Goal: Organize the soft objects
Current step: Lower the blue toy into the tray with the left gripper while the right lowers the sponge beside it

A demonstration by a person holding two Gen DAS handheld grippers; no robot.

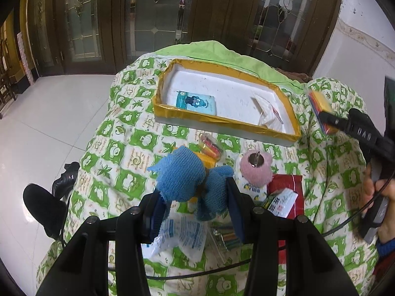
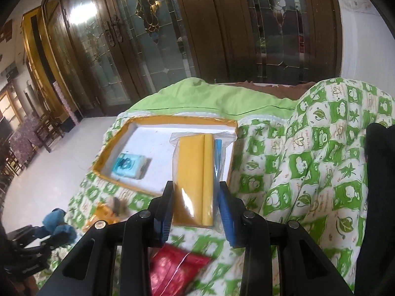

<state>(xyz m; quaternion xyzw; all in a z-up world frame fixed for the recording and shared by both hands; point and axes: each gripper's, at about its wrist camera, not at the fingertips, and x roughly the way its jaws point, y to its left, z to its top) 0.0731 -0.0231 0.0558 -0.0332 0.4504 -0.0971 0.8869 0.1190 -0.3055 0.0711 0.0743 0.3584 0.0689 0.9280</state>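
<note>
My left gripper [image 1: 195, 197] is shut on a blue knitted cloth [image 1: 182, 177], held just above the green-patterned quilt [image 1: 128, 148]. In the right wrist view the same cloth [image 2: 59, 224] shows at the lower left. My right gripper [image 2: 196, 190] is shut on a yellow pack in a clear bag [image 2: 195, 172], which hangs over the near right corner of the tray. That white tray with a yellow taped rim [image 1: 222, 120] [image 2: 111, 145] lies further back on the quilt. It holds a blue tissue pack [image 1: 196, 102] [image 2: 129, 166] and a crumpled white tissue [image 1: 267, 113].
On the quilt lie a pink fuzzy ball [image 1: 255, 170], a red packet [image 1: 284, 185] [image 2: 175, 268], a small candy bag [image 1: 211, 146], a white tissue pack [image 1: 182, 234] and a green-and-white box [image 1: 281, 202]. A person's hand [image 1: 385, 197] is at the right. Tiled floor [image 1: 49, 123] drops off left.
</note>
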